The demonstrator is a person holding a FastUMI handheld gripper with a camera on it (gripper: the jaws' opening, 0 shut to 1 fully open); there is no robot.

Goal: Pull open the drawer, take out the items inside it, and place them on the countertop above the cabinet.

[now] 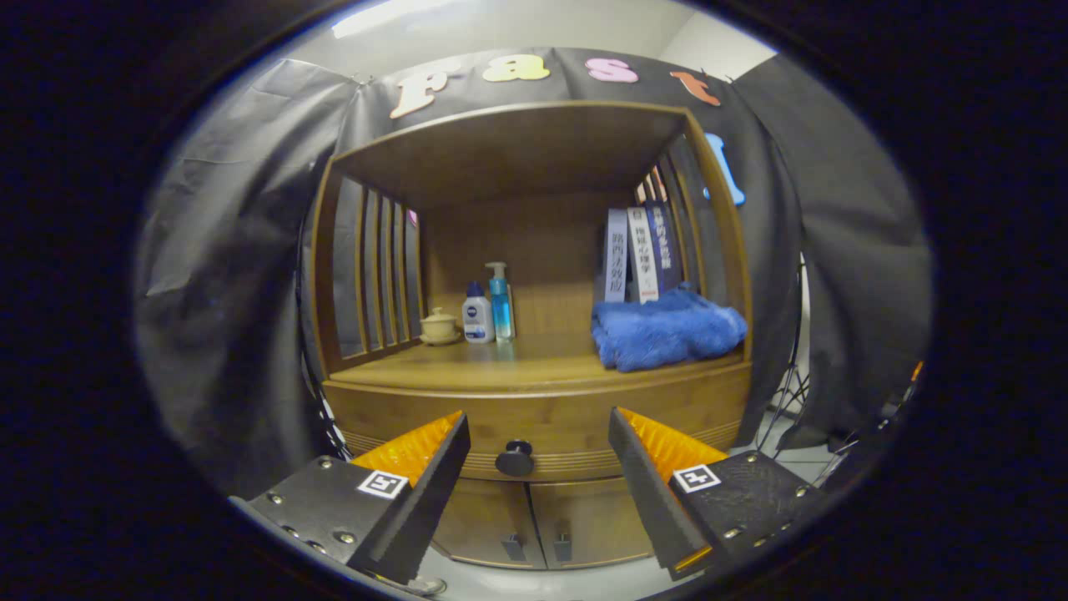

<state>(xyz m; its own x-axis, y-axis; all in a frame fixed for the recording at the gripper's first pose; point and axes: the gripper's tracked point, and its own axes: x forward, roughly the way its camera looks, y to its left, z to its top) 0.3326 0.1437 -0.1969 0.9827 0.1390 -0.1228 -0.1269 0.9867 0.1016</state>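
Jaws spread wide, gripper (538, 438) lined up on the knob (515, 458) of the closed drawer (551, 421); towel (667, 334) and bottles (490, 313) sit on the countertop (517, 363).

Open path to the drawer knob

The knob (515, 458) is faced by the spread tool (538, 451), unobstructed; table (534, 371) middle is free between bottles (491, 310) and blue towel (667, 331).
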